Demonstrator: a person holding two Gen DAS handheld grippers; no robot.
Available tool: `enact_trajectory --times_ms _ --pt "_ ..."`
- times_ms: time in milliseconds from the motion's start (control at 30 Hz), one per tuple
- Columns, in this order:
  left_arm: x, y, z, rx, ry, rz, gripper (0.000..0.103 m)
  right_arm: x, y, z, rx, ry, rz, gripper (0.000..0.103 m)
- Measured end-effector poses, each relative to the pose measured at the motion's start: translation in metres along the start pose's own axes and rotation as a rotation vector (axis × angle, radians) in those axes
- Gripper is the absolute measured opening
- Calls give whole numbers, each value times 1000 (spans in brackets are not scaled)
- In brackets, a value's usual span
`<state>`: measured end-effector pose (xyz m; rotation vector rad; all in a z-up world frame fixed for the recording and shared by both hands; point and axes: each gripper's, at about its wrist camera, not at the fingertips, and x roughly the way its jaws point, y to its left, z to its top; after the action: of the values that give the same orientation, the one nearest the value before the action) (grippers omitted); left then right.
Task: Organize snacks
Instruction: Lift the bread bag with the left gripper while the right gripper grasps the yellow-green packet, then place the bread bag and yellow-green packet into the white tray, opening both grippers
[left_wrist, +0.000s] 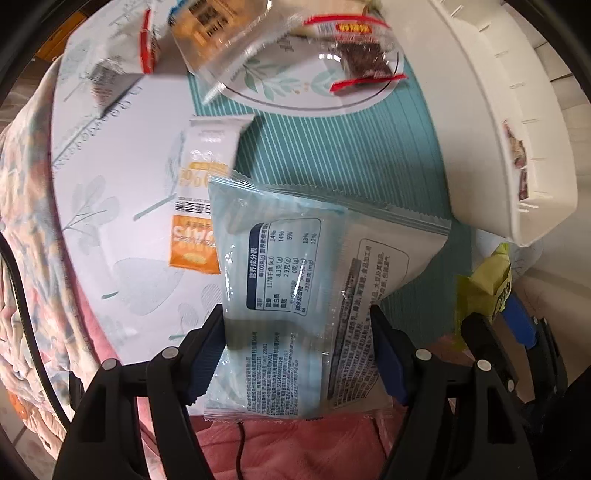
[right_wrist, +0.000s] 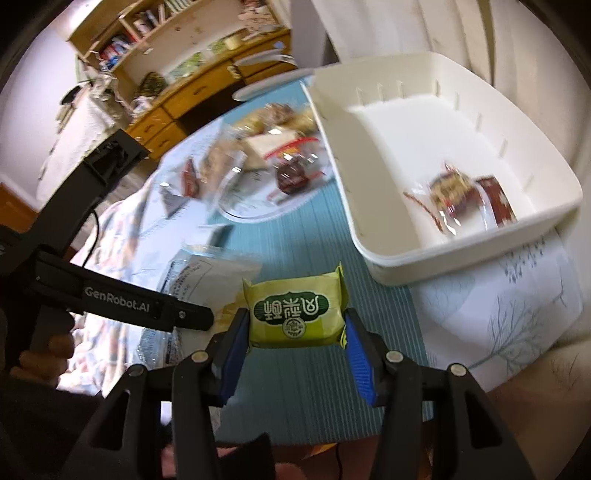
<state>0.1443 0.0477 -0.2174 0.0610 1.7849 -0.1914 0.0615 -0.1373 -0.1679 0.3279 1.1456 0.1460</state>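
The left gripper (left_wrist: 297, 354) is clamped on a pale blue packet (left_wrist: 295, 295), which is gripped on both side edges by the blue pads (left_wrist: 205, 354) and held off the surface, its printed back facing the camera. No earlier view is given, so nothing can be said of any change in the jaws. Just beyond the packet, an orange-and-white bar (left_wrist: 201, 199) is seen lying on the white leaf-print cloth (left_wrist: 122, 155). A teal striped mat (left_wrist: 332, 147) is spread past that, and on it a plate (left_wrist: 295, 88) with wrapped snacks is set, among them a dark brown one in a clear wrapper (left_wrist: 365, 59). A white bin (left_wrist: 491, 122) is seen at the right edge of this view.

The right gripper (right_wrist: 295, 332) is closed on a green square packet (right_wrist: 295, 314), which is pinched between its blue pads (right_wrist: 356, 347) above the teal mat (right_wrist: 314, 229). The left gripper's black body (right_wrist: 122, 299) and the hand (right_wrist: 44, 354) holding it are seen to the left. The white bin (right_wrist: 461, 243) stands ahead and to the right, just beside the mat, and two wrapped snacks (right_wrist: 461, 199) are lying in its near corner. The plate (right_wrist: 258, 206) with its blurred pile of snacks lies farther back on the mat. A wooden desk with shelves (right_wrist: 177, 74) is seen well behind.
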Motion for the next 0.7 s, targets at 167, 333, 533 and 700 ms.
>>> enact_trajectory --times_ms 167,333,533,700 --pt "-29 -4 4 -48 -18 -24 72 -18 8 15 -73 -10 62 51" --pt "-56 -19 7 -87 -58 -73 72 -40 6 34 -146 -39 100 51" --pt "-97 -62 16 -118 -131 -79 72 -60 -10 56 -205 -73 120 51" --pt "-109 -83 22 -158 -180 -98 72 -76 -31 73 -245 -104 120 51"
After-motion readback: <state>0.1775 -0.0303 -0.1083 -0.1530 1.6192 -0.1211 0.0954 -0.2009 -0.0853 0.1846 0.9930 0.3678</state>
